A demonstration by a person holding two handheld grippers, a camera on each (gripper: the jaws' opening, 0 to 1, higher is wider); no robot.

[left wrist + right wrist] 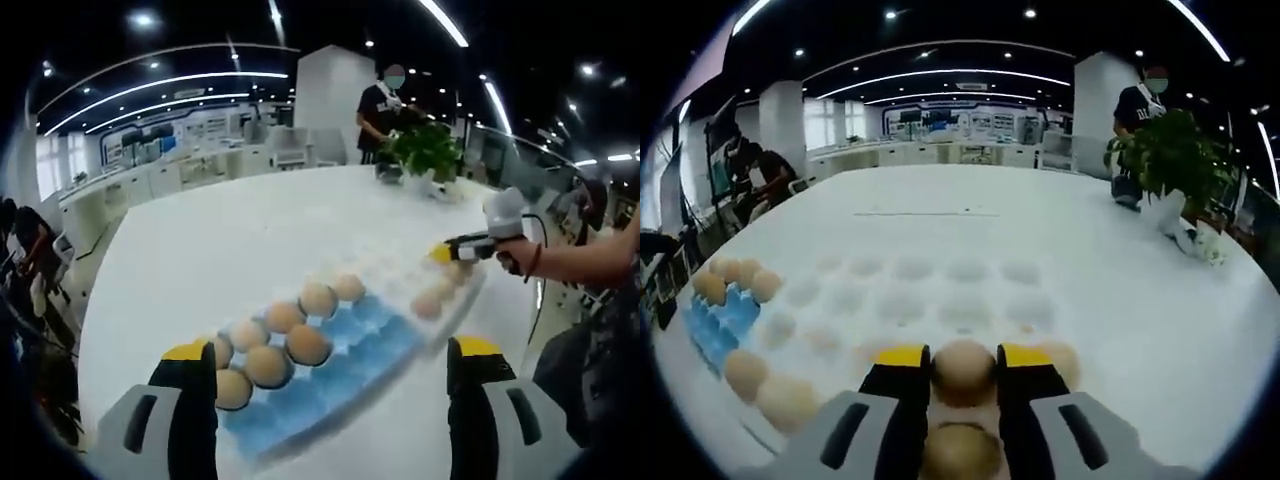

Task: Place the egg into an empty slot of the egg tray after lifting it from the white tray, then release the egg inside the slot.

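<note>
One egg (pixel 963 368) sits clamped in the right claw (pixel 962 372) over the white tray (pixel 940 285), at 6 o'clock; squeezing harder may crack it, while the left claw (pixel 330 372) waits apart above the egg tray (pixel 345 350).

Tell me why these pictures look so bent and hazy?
Left gripper view: the fisheye lens curves the table edge and ceiling lights; the blue egg tray looks smeared, as if by motion. Right gripper view: the white tray washes out against the bright tabletop, and the egg between the right gripper jaws is soft.
</note>
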